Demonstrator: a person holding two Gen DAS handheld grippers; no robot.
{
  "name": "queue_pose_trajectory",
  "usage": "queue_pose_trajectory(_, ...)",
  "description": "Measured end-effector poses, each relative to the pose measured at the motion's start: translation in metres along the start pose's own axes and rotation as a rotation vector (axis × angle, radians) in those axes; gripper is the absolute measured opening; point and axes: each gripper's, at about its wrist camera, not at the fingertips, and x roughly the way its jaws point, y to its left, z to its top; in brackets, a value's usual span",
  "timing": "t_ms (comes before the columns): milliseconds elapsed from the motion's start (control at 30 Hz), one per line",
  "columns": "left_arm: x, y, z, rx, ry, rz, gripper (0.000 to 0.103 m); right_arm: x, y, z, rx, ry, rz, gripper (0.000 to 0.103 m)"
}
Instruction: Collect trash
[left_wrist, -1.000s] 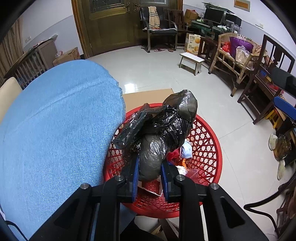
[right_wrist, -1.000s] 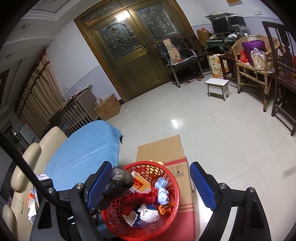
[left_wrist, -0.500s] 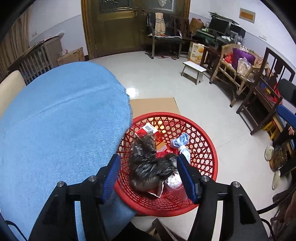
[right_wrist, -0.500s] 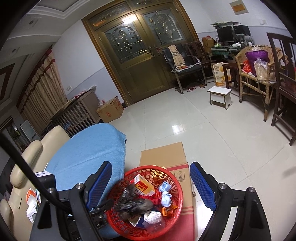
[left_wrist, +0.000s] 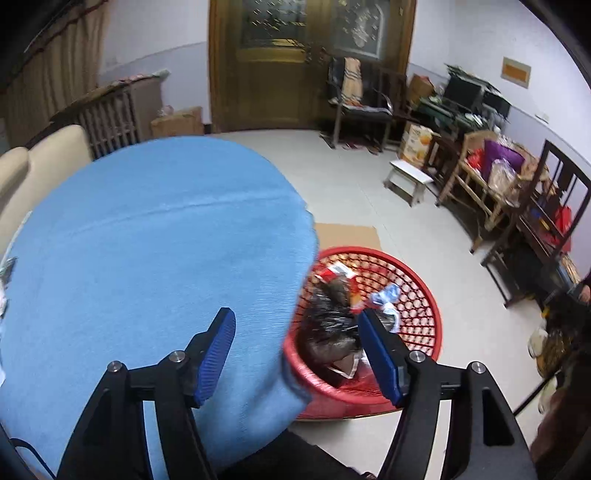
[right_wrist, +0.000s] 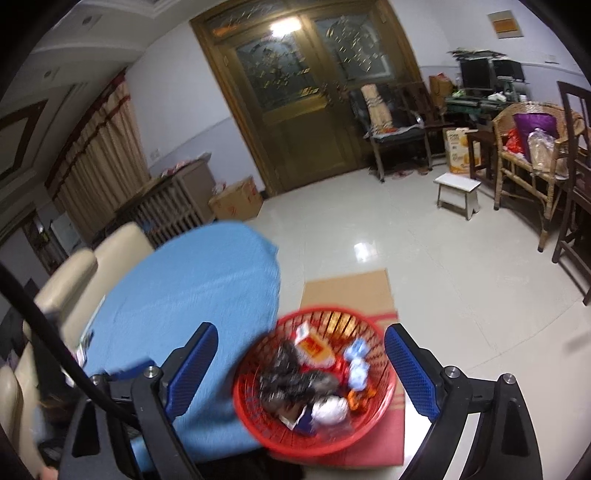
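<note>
A home's living room: carved double doors (right_wrist: 310, 110), curtains (right_wrist: 96, 162), a cream sofa (right_wrist: 74, 273), wicker chair (right_wrist: 532, 147), stool (right_wrist: 458, 190) and tiled floor (right_wrist: 443, 258).

Red lattice basket (left_wrist: 413, 291) w/ black crinkly bag (left_wrist: 328, 314); blue cloth (left_wrist: 155, 258); tan cardboard (right_wrist: 347, 288); blue ribbed pads (right_wrist: 410, 373).

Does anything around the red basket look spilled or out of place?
Nothing stands out. The black bag and the other trash lie inside the red basket, which sits upright on flattened cardboard beside the blue-covered table. No litter shows on the floor nearby.
</note>
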Motion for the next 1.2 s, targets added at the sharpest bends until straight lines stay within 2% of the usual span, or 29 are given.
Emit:
queue_pose_trajectory(67, -0.014, 0.009, -0.006, -0.018, -0.028, 0.027, 0.079, 0.011, 0.008, -0.016, -0.029, 0.052, -0.002, 0.096)
queue_pose_trajectory(233, -0.042, 0.035, -0.025, -0.081, -0.057, 0.102, 0.079, 0.036, 0.017, -0.064, -0.081, 0.178, -0.037, 0.097)
queue_pose_trajectory(333, -0.052, 0.045, -0.033, -0.109, -0.066, 0.139, 0.081, 0.042, 0.021, -0.083, -0.104, 0.217, -0.05, 0.096)
queue_pose_trajectory(467, -0.058, 0.049, -0.041, -0.131, -0.059, 0.159, 0.081, 0.043, 0.033, -0.092, -0.138, 0.226, -0.08, 0.096)
queue_pose_trajectory(667, -0.065, 0.045, -0.049, -0.12, -0.072, 0.186, 0.081, 0.043, 0.048, -0.097, -0.16, 0.221, -0.067, 0.097)
queue_pose_trajectory(1200, -0.061, 0.037, -0.051, -0.091, -0.057, 0.21, 0.081, 0.032, 0.052, -0.092, -0.168, 0.157, -0.089, 0.097)
